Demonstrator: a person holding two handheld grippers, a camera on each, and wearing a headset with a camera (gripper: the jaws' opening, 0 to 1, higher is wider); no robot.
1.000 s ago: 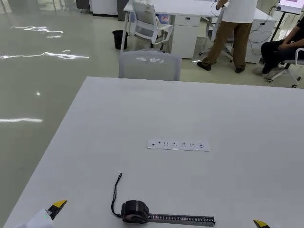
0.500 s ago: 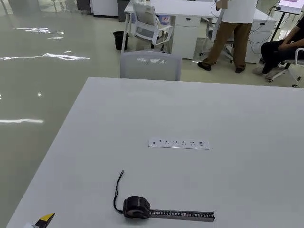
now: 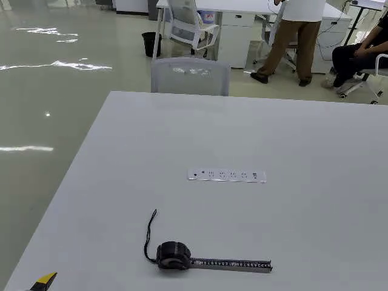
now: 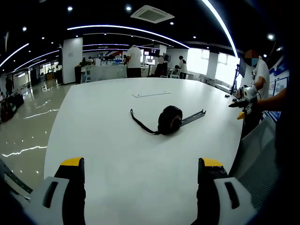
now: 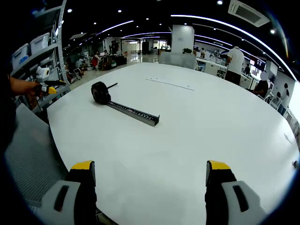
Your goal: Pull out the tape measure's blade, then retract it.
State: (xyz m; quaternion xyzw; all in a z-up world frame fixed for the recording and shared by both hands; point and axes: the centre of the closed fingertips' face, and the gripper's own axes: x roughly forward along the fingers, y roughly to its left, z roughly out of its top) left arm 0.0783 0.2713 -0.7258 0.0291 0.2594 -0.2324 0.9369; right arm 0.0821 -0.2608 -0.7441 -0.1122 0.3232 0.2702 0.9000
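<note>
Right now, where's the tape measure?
Head view: the tape measure lies on the table near its front edge, left of centre, nearer the person than the power strip, with its blade out to the right.

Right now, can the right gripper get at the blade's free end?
Probably yes. The right gripper is open and faces the blade's free end across bare white table, nothing between them. It sits near the table edge, so it must advance first.

Bright ceiling strips [image 4: 112, 26] glare on the floor [image 3: 57, 65]; fisheye edges bend, perhaps soften.
</note>
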